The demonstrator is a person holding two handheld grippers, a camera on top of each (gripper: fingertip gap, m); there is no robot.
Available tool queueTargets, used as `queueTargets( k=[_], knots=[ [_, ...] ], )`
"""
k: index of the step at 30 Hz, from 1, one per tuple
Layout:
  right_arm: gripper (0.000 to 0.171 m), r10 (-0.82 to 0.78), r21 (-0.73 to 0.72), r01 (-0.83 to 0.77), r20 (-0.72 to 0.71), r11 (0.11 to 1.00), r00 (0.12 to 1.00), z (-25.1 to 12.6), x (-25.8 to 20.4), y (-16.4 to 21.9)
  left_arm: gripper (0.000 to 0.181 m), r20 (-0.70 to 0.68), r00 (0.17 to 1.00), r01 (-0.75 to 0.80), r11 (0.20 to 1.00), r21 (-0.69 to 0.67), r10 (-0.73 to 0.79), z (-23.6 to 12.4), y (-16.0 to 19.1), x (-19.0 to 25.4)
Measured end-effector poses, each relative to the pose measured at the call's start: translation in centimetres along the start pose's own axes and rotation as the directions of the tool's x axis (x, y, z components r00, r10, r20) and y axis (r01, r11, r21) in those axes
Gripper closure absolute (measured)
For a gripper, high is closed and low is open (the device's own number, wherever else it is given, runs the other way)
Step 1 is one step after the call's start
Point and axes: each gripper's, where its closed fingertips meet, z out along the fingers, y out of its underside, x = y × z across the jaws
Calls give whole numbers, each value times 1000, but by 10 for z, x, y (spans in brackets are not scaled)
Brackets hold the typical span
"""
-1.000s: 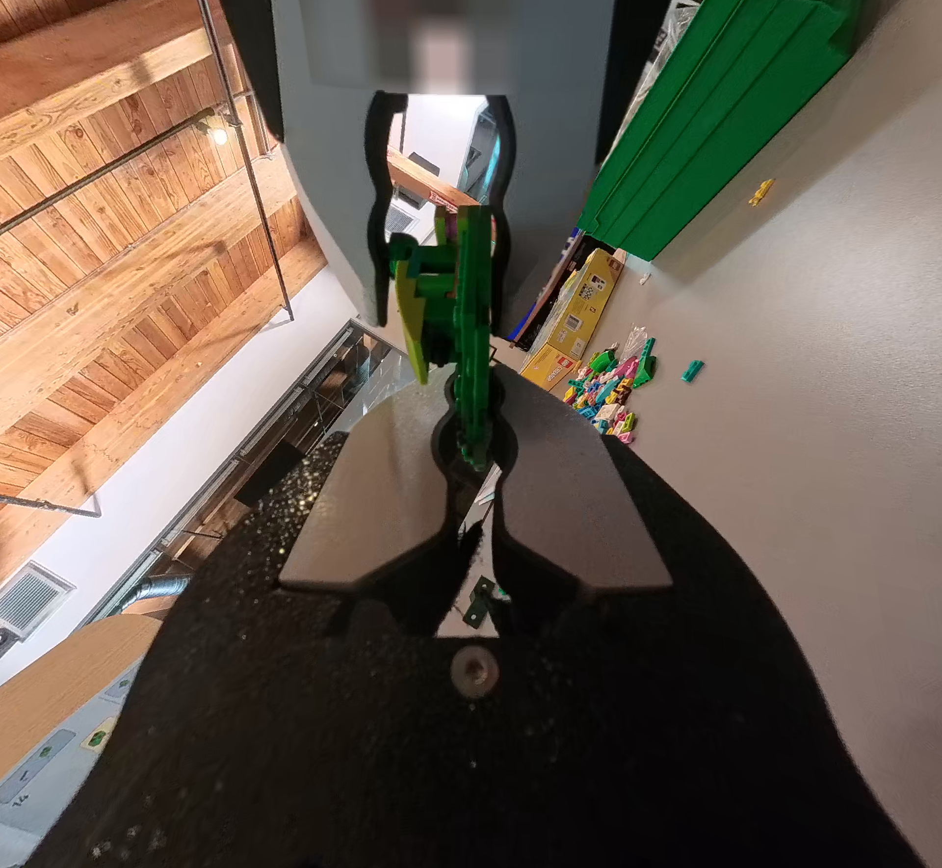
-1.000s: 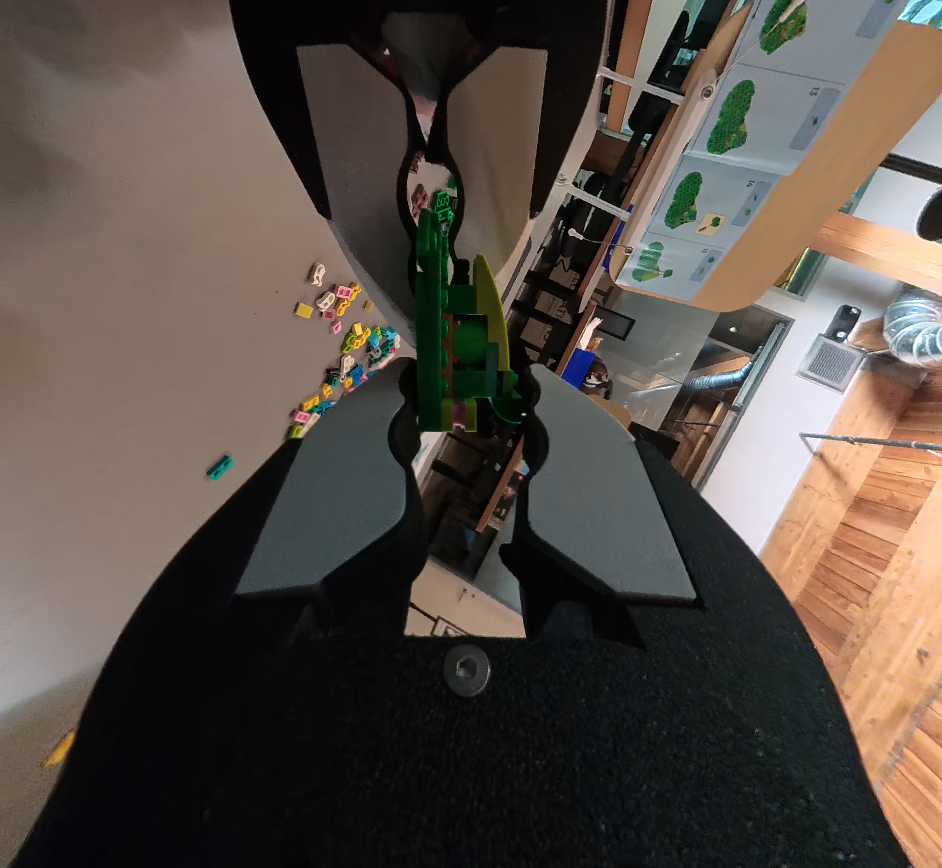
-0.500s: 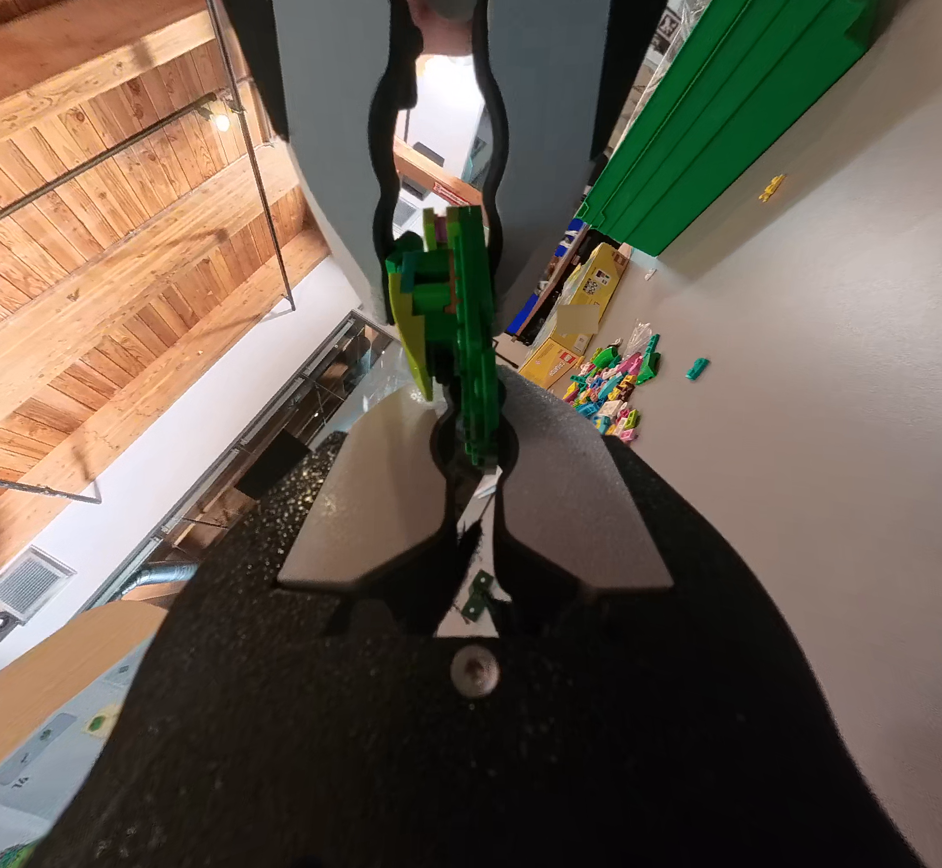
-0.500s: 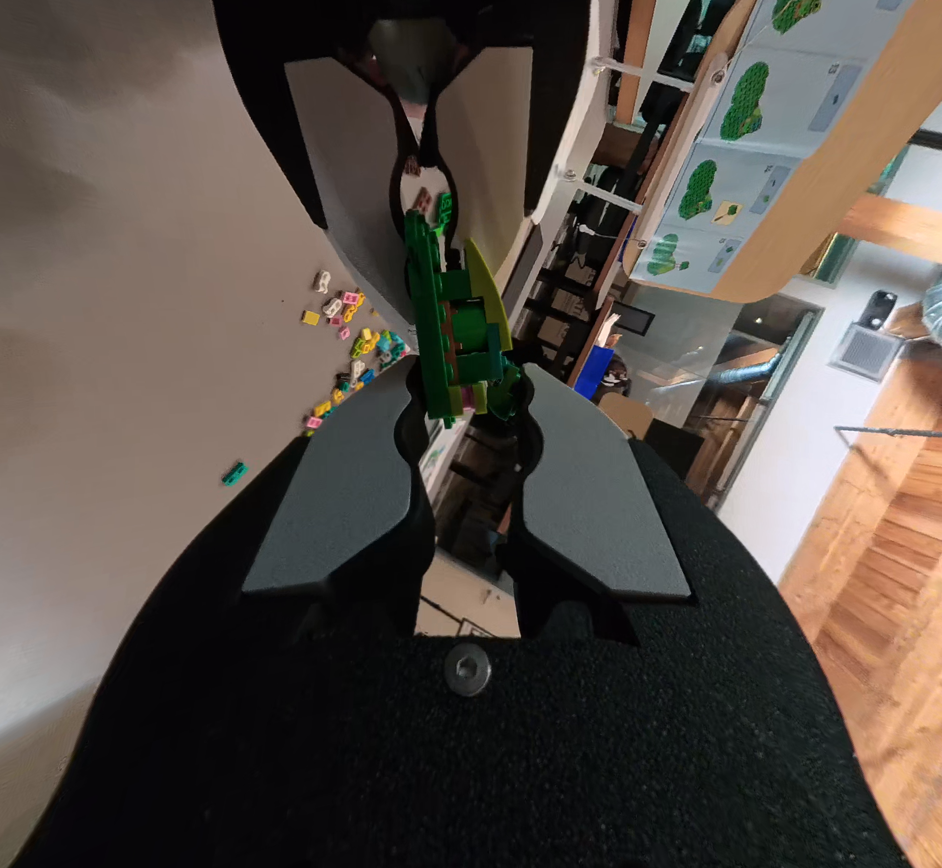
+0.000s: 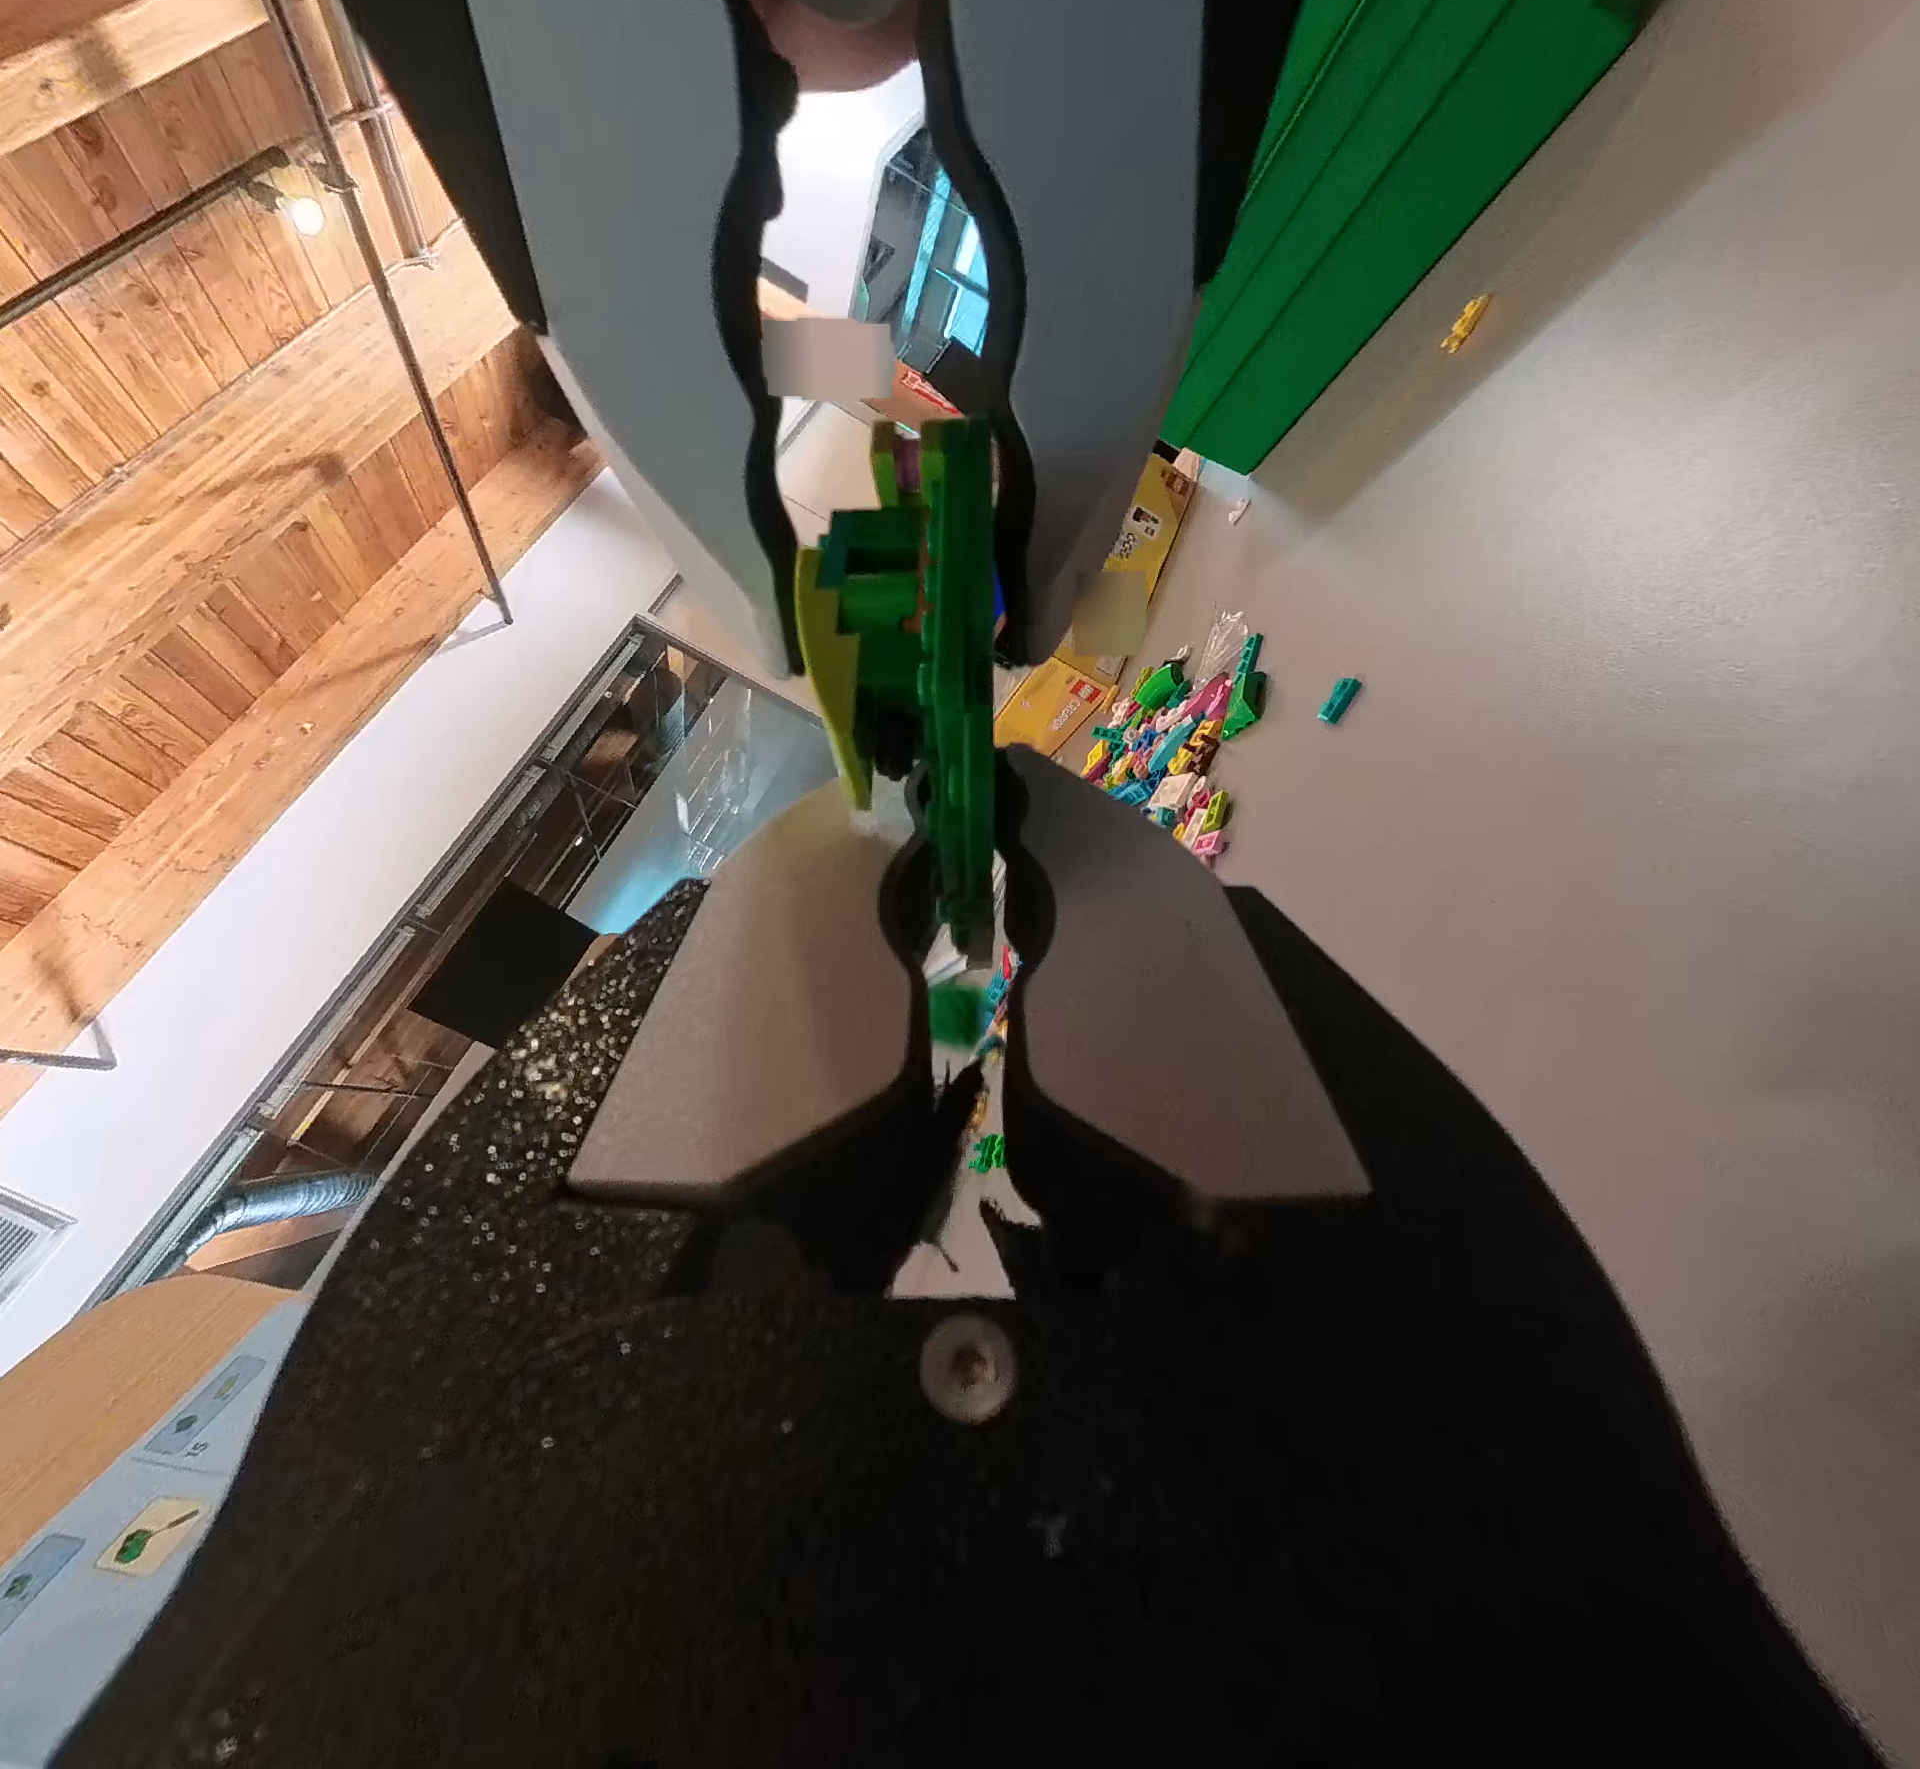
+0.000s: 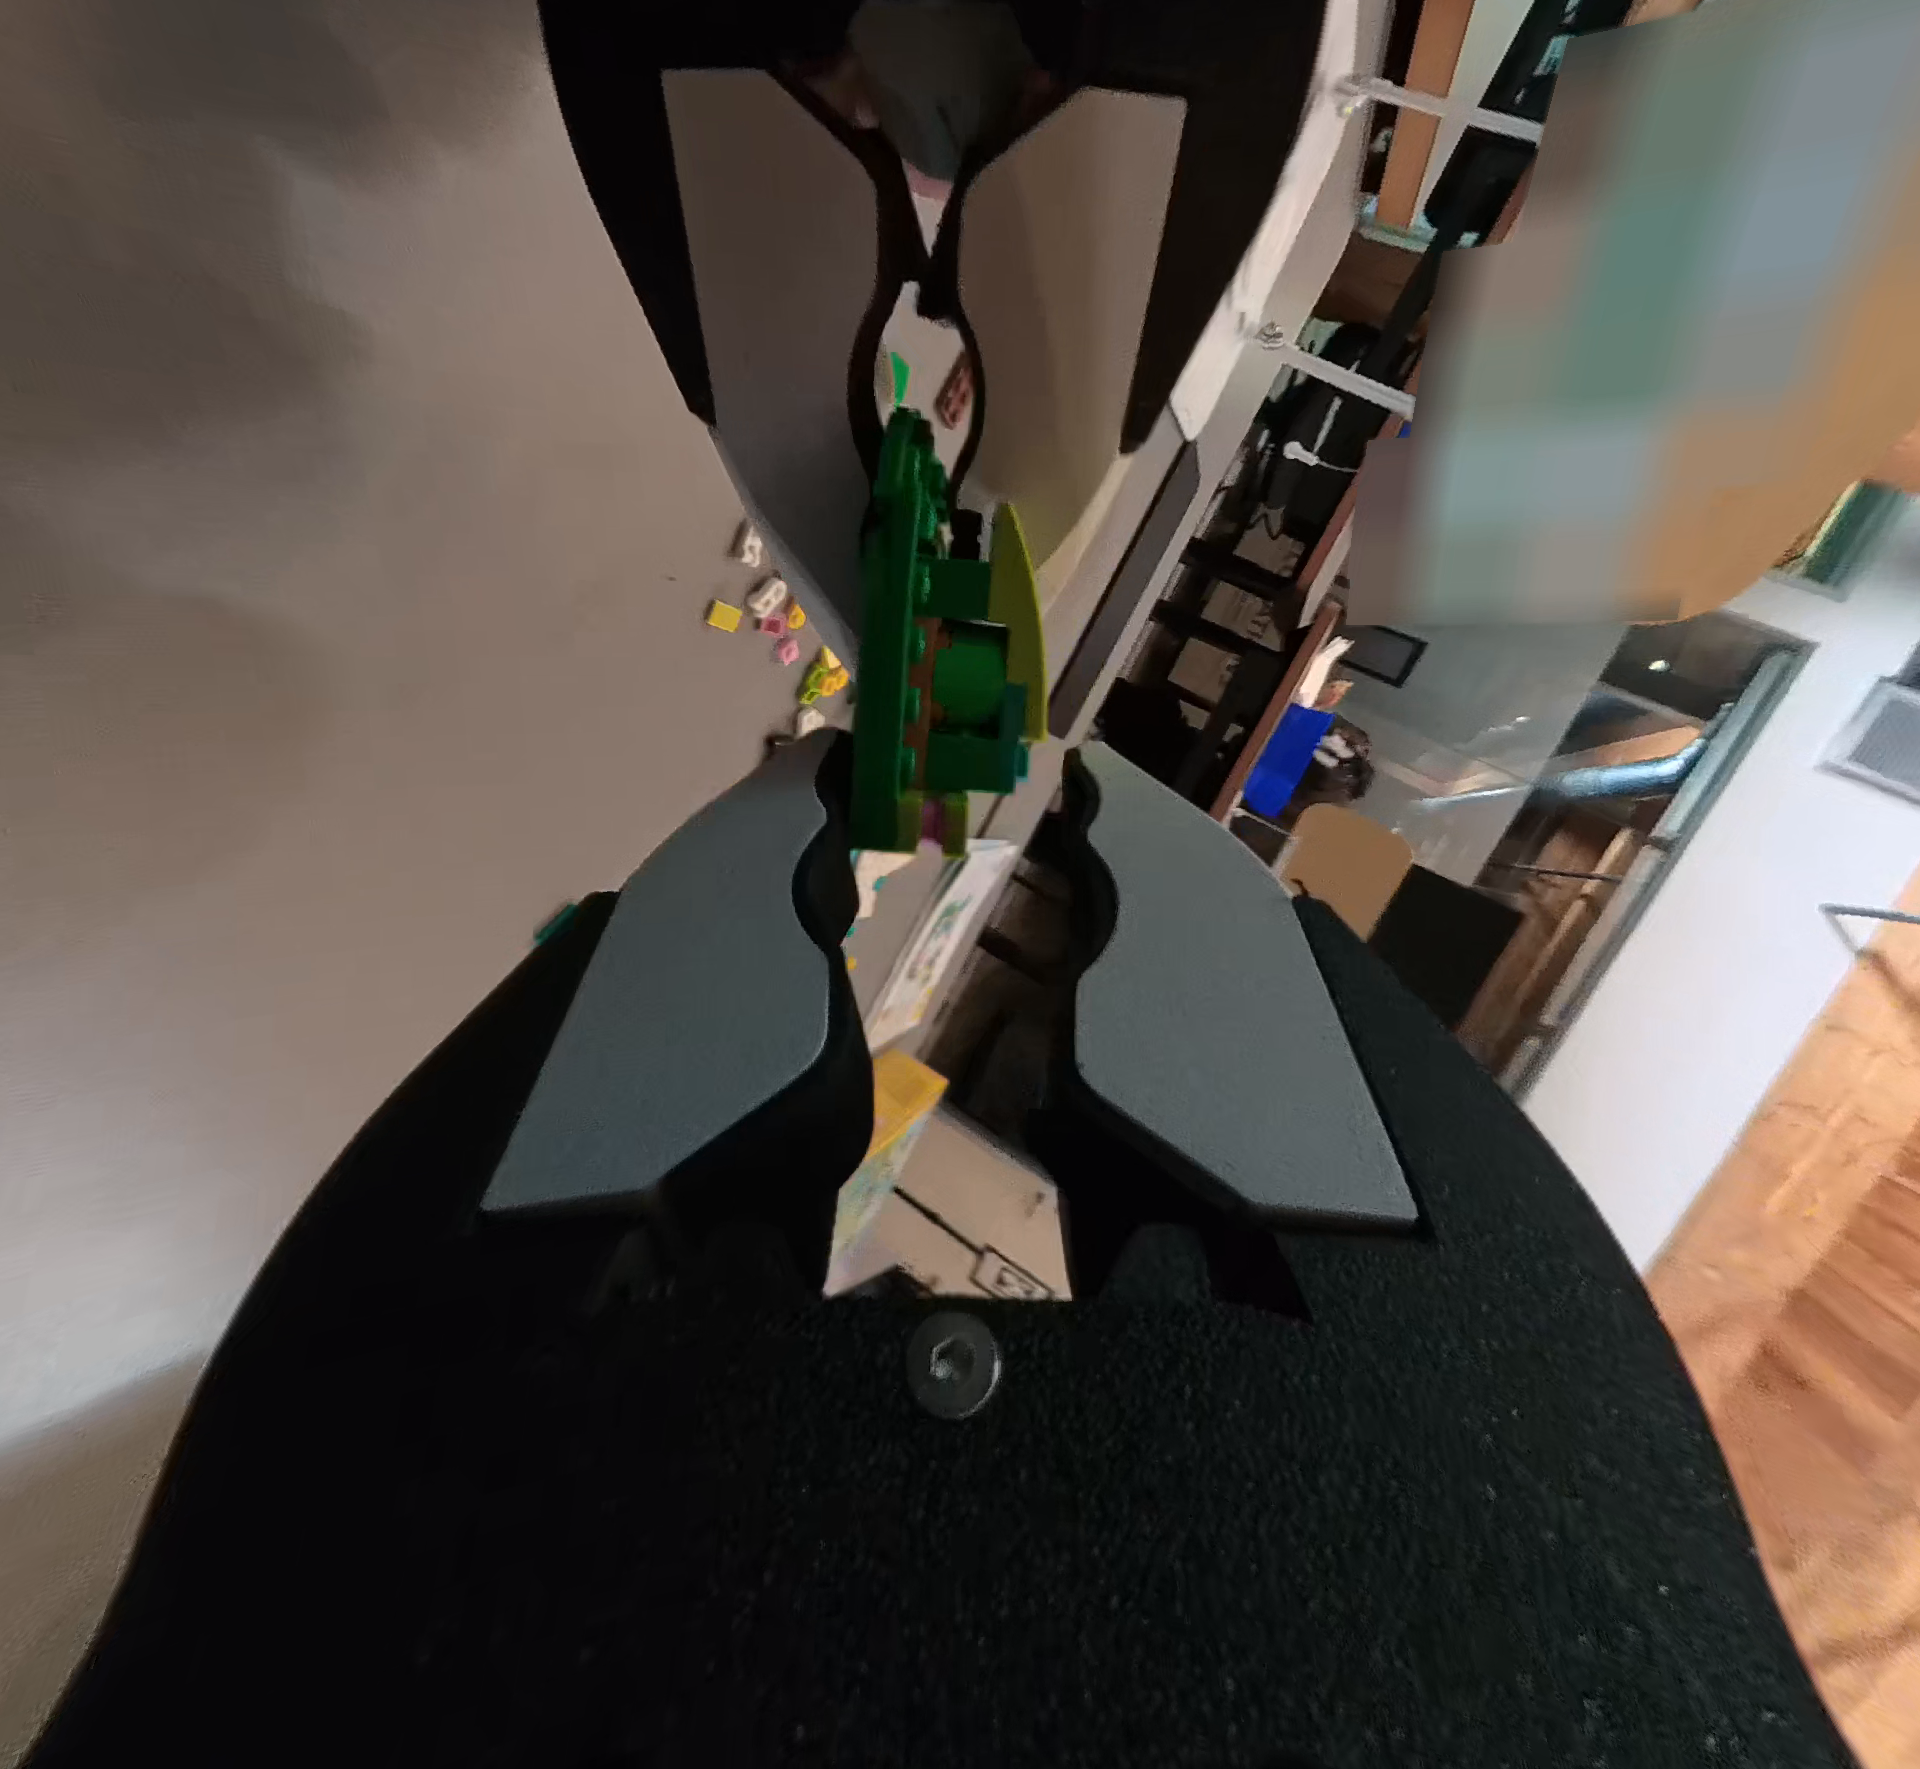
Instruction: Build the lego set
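Currently green lego assembly (image 5: pixel 951 680) held in air between both grippers, edge-on, long axis running gripper to gripper. Left gripper (image 5: pixel 961 846) pinching plate's near end, jaws pressed on it. Right gripper (image 6: pixel 945 784) facing opposite — jaws spread, straddling far end; whether either pad touches, cannot tell. Lime wedge (image 6: pixel 1013 618) and stacked bricks jut to one side of plate. Loose bricks (image 5: pixel 1174 753) lie on grey table (image 5: pixel 1610 784) well below. Judgement: left carries load; right nearer stacked side.

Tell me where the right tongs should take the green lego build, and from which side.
Grip the flat green plate edge of the green lego build, coming end-on opposite the left tongs. The plate is thin and edge-on; the lime leaf side is bulky.
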Motion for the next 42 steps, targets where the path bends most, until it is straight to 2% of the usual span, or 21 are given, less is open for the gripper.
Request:
queueTargets(
  k=[4, 7, 9, 13, 16, 19, 22, 25, 28, 32, 37, 42],
  knots=[
    [122, 139, 19, -140, 73, 990, 988, 1, -7, 13, 173, -46, 998, -35, 999, -28, 34, 2, 6, 9],
    [121, 272, 53, -282, 146, 958, 951, 0, -15, 28, 174, -102, 993, -69, 996, -56, 63, 4, 11, 20],
    [120, 382, 97, -406, 196, 909, 903, -2, -16, 37, 174, -113, 988, -114, 991, -66, 106, 4, 13, 24],
    [124, 586, 147, -638, 281, 756, 759, 4, -6, 54, 174, -134, 982, -146, 987, -73, 135, 6, 14, 30],
    [131, 644, 189, -723, 347, 664, 682, 19, 5, 49, 174, -142, 976, -174, 982, -69, 163, 6, 14, 33],
    [134, 630, 203, -747, 424, 634, 650, 47, 18, 33, 173, -162, 970, -196, 977, -80, 181, 7, 17, 37],
    [142, 570, 193, -736, 516, 649, 639, 87, 34, 8, 173, -185, 962, -218, 972, -85, 199, 8, 18, 42],
    [146, 475, 199, -672, 568, 713, 672, 133, 52, -17, 173, -204, 955, -239, 966, -94, 216, 8, 21, 46],
    [146, 333, 233, -531, 563, 815, 757, 179, 65, -39, 173, -210, 954, -241, 964, -110, 215, 8, 25, 46],
    [146, 148, 256, -353, 581, 900, 800, 226, 66, -64, 173, -202, 962, -213, 967, -142, 183, 7, 32, 41],
    [143, -93, 285, -80, 545, 955, 833, 267, 57, -69, 173, -189, 976, -142, 974, -176, 108, 6, 40, 35],
    [145, -129, 291, -63, 593, 955, 795, 281, 53, -72, 173, -197, 978, -105, 978, -179, 69, 7, 41, 34]
  ],
)
